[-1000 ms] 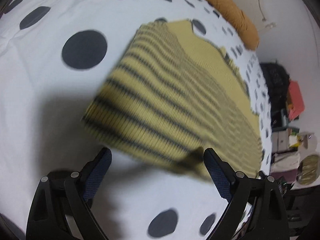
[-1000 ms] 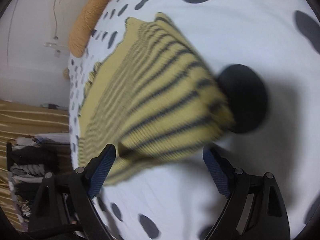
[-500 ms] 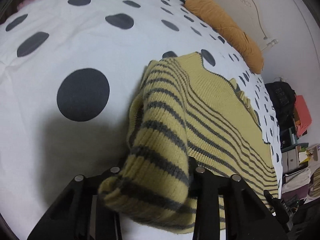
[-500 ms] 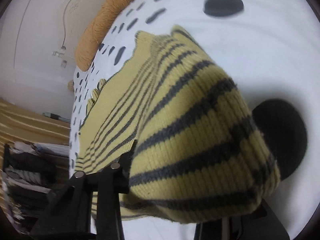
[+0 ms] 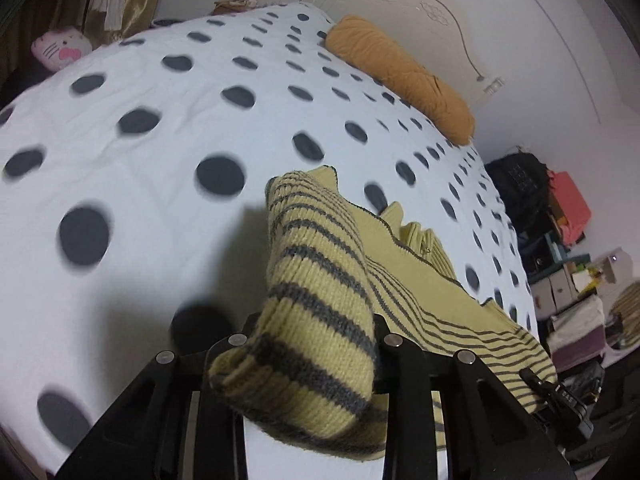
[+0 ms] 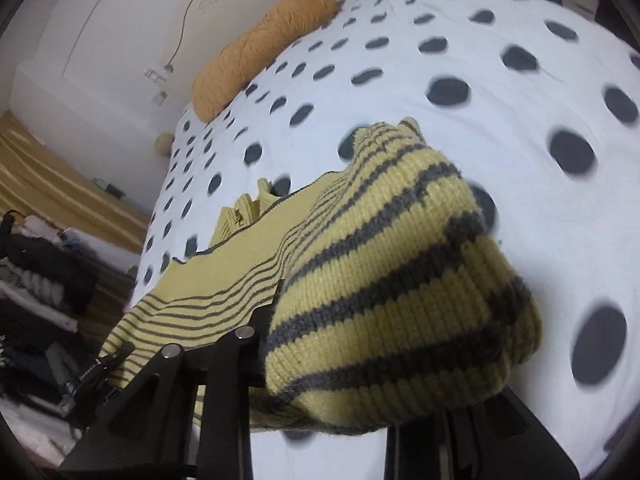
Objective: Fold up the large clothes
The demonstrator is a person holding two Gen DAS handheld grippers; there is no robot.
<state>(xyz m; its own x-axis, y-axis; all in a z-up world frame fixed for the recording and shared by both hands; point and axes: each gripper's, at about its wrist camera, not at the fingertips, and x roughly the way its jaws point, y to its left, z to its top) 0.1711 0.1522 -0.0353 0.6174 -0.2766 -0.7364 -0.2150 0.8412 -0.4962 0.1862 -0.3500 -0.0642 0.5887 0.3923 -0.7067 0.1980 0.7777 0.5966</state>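
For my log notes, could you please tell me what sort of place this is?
Most likely a home bedroom: a bed under a polka-dot duvet, an orange bolster pillow by the white headboard, and a cat plush toy.

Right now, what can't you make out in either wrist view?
- Left gripper fingertips: left wrist view, wrapped by the striped sweater.
- Right gripper far finger: right wrist view, behind the sweater bulge.
- Sweater hem below the grippers: cut off by the bottom edge.
- Clutter beside the bed: too small.
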